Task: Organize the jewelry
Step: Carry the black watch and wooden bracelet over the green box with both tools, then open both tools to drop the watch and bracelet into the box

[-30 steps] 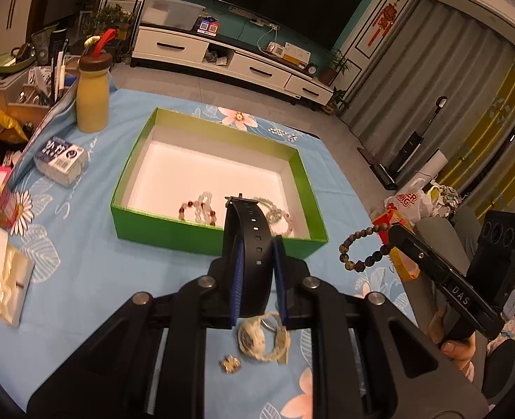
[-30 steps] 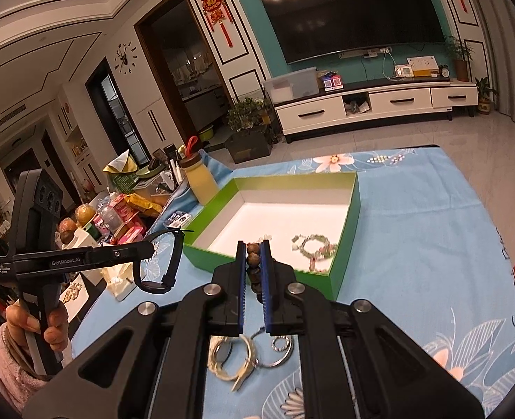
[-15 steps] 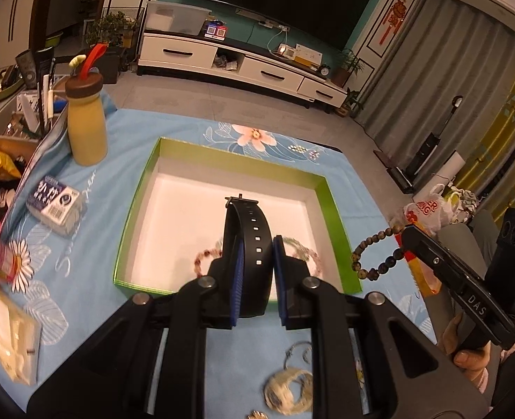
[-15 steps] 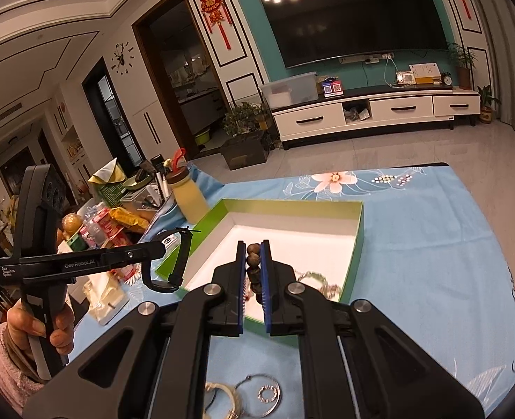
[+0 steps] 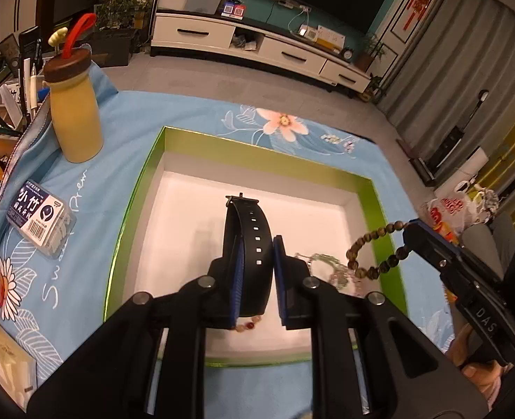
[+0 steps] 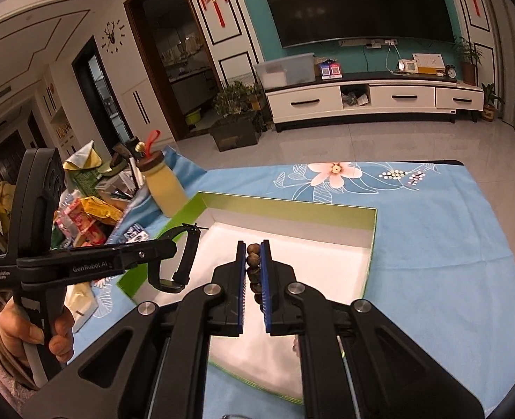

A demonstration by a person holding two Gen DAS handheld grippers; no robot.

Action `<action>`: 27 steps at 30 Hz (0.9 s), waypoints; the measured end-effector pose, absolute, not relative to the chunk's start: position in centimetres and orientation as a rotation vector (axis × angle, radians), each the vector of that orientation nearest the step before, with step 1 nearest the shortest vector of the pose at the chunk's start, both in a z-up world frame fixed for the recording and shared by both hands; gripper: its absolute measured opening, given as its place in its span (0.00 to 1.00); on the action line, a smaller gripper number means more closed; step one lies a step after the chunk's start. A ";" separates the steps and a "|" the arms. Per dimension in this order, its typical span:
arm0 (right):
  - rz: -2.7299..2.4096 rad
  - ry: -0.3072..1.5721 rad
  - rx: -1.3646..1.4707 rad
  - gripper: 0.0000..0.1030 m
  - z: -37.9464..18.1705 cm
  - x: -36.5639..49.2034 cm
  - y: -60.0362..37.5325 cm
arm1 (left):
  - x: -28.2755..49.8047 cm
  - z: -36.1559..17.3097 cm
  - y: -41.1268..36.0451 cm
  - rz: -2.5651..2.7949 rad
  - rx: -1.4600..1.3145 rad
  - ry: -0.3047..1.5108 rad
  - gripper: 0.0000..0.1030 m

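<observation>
1. Already, bracelets (image 5: 330, 267) lay in the green box (image 5: 376, 216).
2. Left gripper (image 5: 255, 279) jaws pinched a black watch strap (image 5: 248, 244) above it.
3. Right gripper (image 6: 254, 279) jaws pinched a bead bracelet (image 6: 252, 262); both awaited dropping.

Left gripper (image 5: 256, 244) tilted steeply down over green box (image 5: 372, 209), jaws clamped. Right gripper (image 6: 253, 255) angled down over same box, jaws pinched nearly together. Hand (image 6: 30, 331) grips left handle.

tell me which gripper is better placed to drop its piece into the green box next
Left, narrowly. The left gripper holds the black watch strap over the green box floor; the right gripper's wooden bead bracelet hangs over the rim.
</observation>
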State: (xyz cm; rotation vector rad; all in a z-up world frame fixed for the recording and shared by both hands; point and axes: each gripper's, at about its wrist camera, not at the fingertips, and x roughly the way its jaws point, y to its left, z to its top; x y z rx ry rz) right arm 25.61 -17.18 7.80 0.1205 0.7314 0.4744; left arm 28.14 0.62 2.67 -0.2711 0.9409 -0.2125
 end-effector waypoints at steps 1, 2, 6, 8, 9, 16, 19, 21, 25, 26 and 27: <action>0.471 0.739 0.114 0.08 7.6 26.1 -17.0 | 28.5 2.3 0.6 -0.207 -0.261 0.947 0.15; 0.469 0.743 0.109 0.08 7.4 26.3 -16.8 | 28.8 2.2 0.5 -0.204 -0.256 0.950 0.15; 0.461 0.758 0.088 0.08 6.8 27.5 -16.1 | 29.7 1.6 0.5 -0.193 -0.242 0.961 0.15; 0.457 0.765 0.086 0.08 6.6 28.0 -15.9 | 30.0 1.5 0.5 -0.190 -0.234 0.964 0.15; 0.456 0.767 0.086 0.08 6.5 28.2 -15.8 | 30.2 1.4 0.4 -0.188 -0.227 0.965 0.15; 0.444 0.796 0.071 0.08 5.6 29.3 -15.1 | 30.8 1.1 0.1 -0.180 -0.201 0.973 0.15; 0.438 0.812 0.070 0.08 5.2 29.7 -14.9 | 31.0 0.9 -0.1 -0.173 -0.181 0.972 0.15; 0.434 0.824 0.075 0.08 4.7 29.9 -14.9 | 31.2 0.7 -0.2 -0.174 -0.170 0.974 0.15; 0.429 0.849 0.075 0.08 3.9 30.2 -14.9 | 31.5 0.4 -0.6 -0.173 -0.153 0.982 0.15; 0.428 0.853 0.074 0.08 3.8 30.3 -14.8 | 31.5 0.3 -0.6 -0.173 -0.152 0.983 0.15; 0.427 0.857 0.073 0.08 3.8 30.5 -14.7 | 31.6 0.3 -0.6 -0.173 -0.149 0.985 0.15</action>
